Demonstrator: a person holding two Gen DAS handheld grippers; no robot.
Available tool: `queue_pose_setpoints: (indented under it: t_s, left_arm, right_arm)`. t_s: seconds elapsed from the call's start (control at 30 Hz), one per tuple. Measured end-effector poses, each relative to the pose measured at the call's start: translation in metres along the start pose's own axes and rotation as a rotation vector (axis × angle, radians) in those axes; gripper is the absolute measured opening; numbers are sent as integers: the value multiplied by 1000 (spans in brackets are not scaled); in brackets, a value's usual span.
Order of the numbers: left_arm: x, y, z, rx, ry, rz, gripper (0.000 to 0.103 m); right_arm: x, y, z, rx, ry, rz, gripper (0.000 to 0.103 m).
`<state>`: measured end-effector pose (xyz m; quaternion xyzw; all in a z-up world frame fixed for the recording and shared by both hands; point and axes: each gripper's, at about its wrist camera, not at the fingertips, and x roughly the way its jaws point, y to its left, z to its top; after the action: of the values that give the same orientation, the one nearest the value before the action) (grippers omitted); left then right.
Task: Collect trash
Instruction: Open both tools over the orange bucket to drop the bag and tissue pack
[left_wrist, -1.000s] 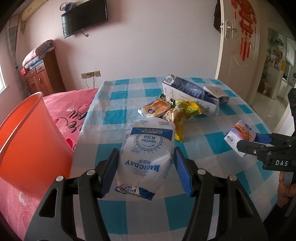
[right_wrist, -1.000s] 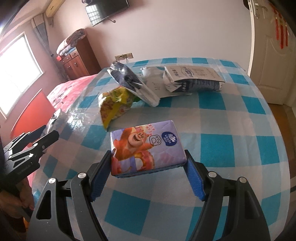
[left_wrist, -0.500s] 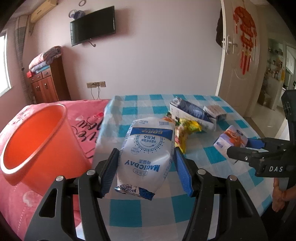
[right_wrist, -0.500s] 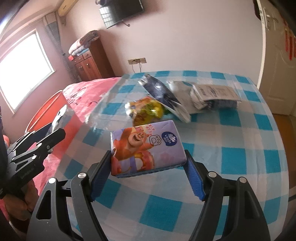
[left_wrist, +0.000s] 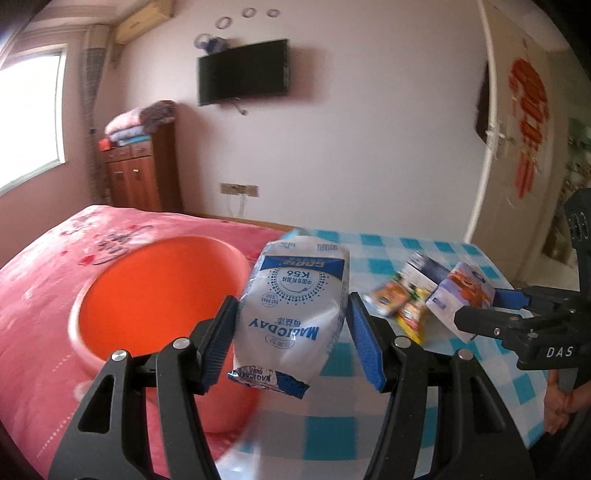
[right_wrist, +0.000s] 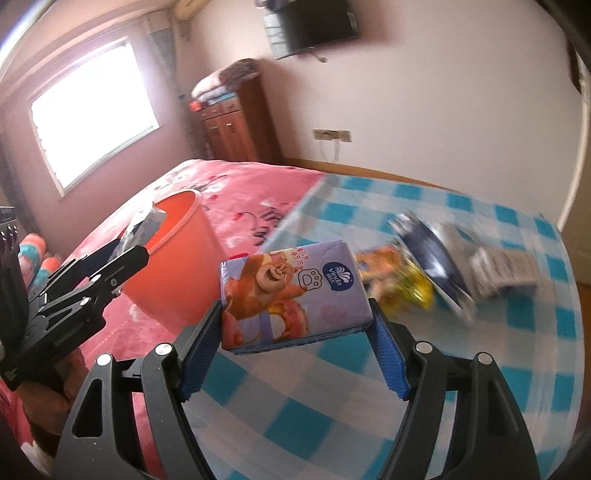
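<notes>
Left wrist view: left tool (left_wrist: 291, 334) clamped on the white-and-blue plastic snack bag (left_wrist: 291, 314) has swung over so the round orange plastic bin (left_wrist: 147, 295) now sits just ahead-left, and right wrist view: right tool (right_wrist: 295, 343) gripping the purple cartoon-bear tissue pack (right_wrist: 291, 295) has lifted off the blue-checked counter (right_wrist: 480, 350) too, so I'd say both drops are close.

"MAGICDAY", "K56" on white bag (left_wrist: 291, 310); "DAS" on right tool (left_wrist: 476, 314).
</notes>
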<state>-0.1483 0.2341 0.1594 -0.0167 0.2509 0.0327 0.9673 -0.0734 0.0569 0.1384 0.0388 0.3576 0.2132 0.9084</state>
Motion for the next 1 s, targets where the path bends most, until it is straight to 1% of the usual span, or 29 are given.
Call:
queue_pose_setpoints:
  t_s: [0.17,0.37,0.53,0.7,0.77,0.8,0.83,0.87,0.9,0.93,1.0]
  left_arm:
    - [-6,40,9,-50,-31,85,61]
    - [-1,80,14,-94,-36,169,61]
    - [14,106,10,-130,-8,214,61]
    - [16,129,-4,-189,-4,226,61]
    - [12,133,-11,-202,0,230,61]
    - [10,135,-14,-205,4,236,61]
    - [7,138,-18,-207,8,243,61]
    - [4,140,-23,-206,13,249,62]
    - [1,141,-25,-202,17,254,65]
    - [-3,144,-30,-193,22,267,71]
    - [-10,149,-37,-178,29,302,79]
  right_arm:
    - [19,41,28,-89,-7,54,75]
    - [46,84,54,-163,-13,117,75]
    - [69,114,69,-214,-12,146,75]
    - [94,141,85,-270,-26,150,75]
    - [111,152,91,-306,-6,145,78]
    - [121,160,92,-320,3,137,82]
    - [129,164,92,-326,15,129,90]
    - [135,166,89,-324,29,133,91]
    - [135,167,86,-318,32,142,91]
    - [134,167,82,-307,26,156,91]
    - [129,163,74,-288,9,158,91]
